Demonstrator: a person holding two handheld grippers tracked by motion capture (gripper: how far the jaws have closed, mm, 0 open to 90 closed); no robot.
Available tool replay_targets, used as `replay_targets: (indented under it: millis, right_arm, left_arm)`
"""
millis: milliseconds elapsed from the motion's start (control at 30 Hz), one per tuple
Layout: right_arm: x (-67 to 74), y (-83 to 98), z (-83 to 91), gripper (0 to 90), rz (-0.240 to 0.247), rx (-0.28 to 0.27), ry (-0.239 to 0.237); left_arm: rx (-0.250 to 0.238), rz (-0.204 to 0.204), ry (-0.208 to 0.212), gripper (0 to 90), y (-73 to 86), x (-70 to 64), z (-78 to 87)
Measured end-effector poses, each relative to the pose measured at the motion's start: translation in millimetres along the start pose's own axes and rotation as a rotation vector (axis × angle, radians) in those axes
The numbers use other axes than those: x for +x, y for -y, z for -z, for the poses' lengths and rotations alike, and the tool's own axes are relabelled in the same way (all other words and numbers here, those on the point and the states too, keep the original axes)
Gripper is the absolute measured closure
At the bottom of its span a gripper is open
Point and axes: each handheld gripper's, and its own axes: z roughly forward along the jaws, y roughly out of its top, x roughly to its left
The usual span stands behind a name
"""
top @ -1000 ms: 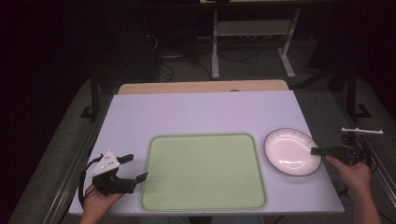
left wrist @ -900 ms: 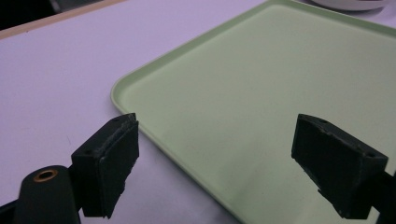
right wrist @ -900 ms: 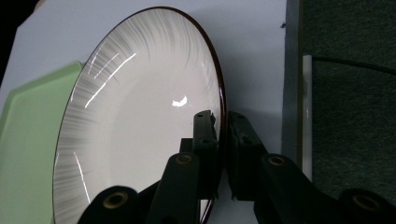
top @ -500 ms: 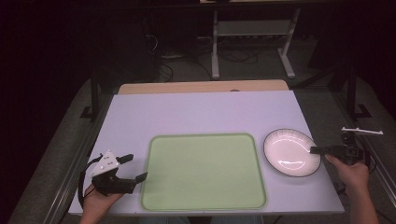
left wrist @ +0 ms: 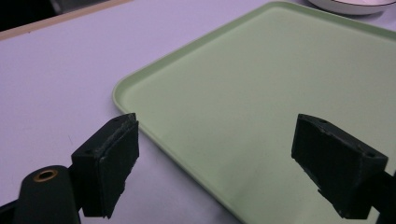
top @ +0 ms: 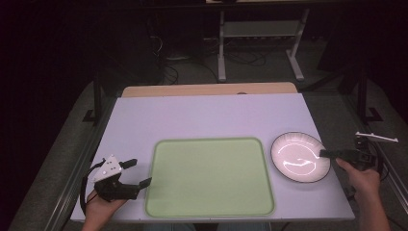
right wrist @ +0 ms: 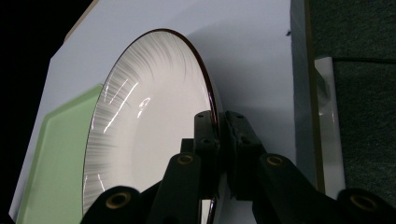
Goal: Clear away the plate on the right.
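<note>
A white plate (top: 298, 156) with a dark rim lies on the pale table, just right of a light green tray (top: 210, 176). My right gripper (top: 326, 153) is shut on the plate's right rim; in the right gripper view the two black jaws pinch the rim of the plate (right wrist: 154, 116) between them, at the right gripper (right wrist: 219, 126). My left gripper (top: 137, 173) stands open at the tray's left edge, near the table's front left. In the left gripper view the left gripper (left wrist: 215, 154) spans the rim of the tray (left wrist: 261, 93) with nothing held between its wide-apart jaws.
The white table top (top: 207, 115) stretches bare behind the tray, with a wooden strip (top: 207, 90) along its far edge. A metal stand (top: 260, 38) and cables are on the dark floor beyond. The table's right edge (right wrist: 301, 93) runs close beside the plate.
</note>
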Motion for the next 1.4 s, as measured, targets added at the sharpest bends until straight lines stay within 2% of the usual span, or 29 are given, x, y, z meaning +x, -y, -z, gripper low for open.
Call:
replay_targets:
  millis: [300,633,767,967,1400]
  right_arm:
    - [2.7,0.8,6.5,82.2,-0.004,-0.017,-0.024]
    - [2.8,2.3,13.5,81.9,-0.004,-0.035,-0.018]
    - [2.4,4.5,16.8,81.9,-0.016,-0.055,-0.036]
    - [6.5,9.6,14.7,81.8,-0.015,-0.079,-0.096]
    - [20.3,11.7,19.3,81.3,0.006,-0.092,-0.126]
  left_arm:
    - [-0.003,0.002,0.000,14.8,0.1,0.3,0.6]
    - [-0.002,0.000,0.001,14.8,0.1,-0.4,-0.1]
    - [-0.001,0.003,0.001,14.8,0.3,-0.4,-0.4]
    - [-0.004,0.004,-0.001,14.8,0.2,-0.1,0.5]
    - [-0.007,0.008,-0.002,14.8,0.4,0.5,1.2]
